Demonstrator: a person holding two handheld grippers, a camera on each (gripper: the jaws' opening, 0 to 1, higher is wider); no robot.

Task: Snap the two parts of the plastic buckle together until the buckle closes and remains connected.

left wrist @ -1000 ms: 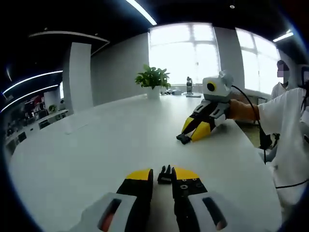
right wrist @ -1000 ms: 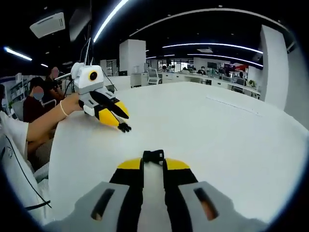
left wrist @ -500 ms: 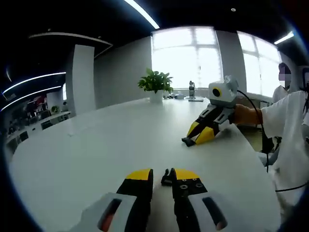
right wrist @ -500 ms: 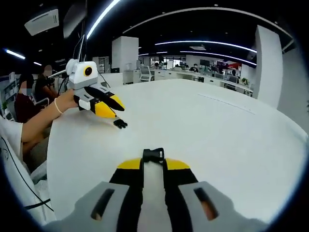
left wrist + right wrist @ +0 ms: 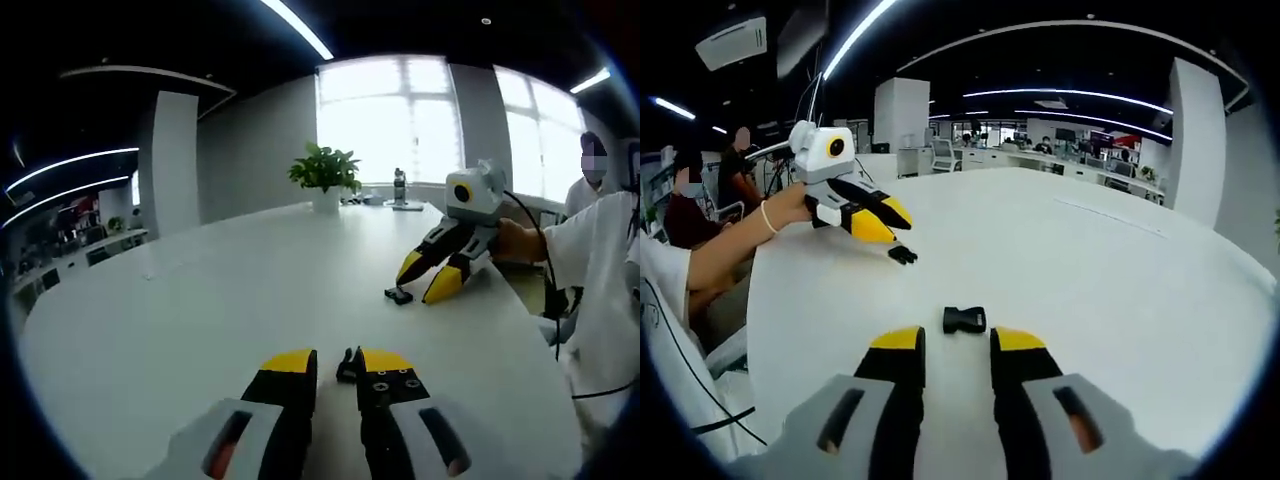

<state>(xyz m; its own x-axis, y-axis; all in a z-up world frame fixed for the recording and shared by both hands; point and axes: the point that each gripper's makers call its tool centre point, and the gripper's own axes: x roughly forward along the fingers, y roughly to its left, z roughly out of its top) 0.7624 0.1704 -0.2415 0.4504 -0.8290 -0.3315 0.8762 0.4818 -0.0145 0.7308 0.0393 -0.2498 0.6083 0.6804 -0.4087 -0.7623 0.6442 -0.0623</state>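
Right gripper view: the right claw is released, its socket half lying on the desk just ahead, while the left claw clenches the prong half; regrasp the socket squarely, then align both halves before pressing.

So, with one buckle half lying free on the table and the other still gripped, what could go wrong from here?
1. The free buckle half lies loose on the smooth white table before the open right gripper; pushing the other part against it may just slide it away.
2. The left gripper pinches its prong part only at the tips, so it may twist or slip under pressure.
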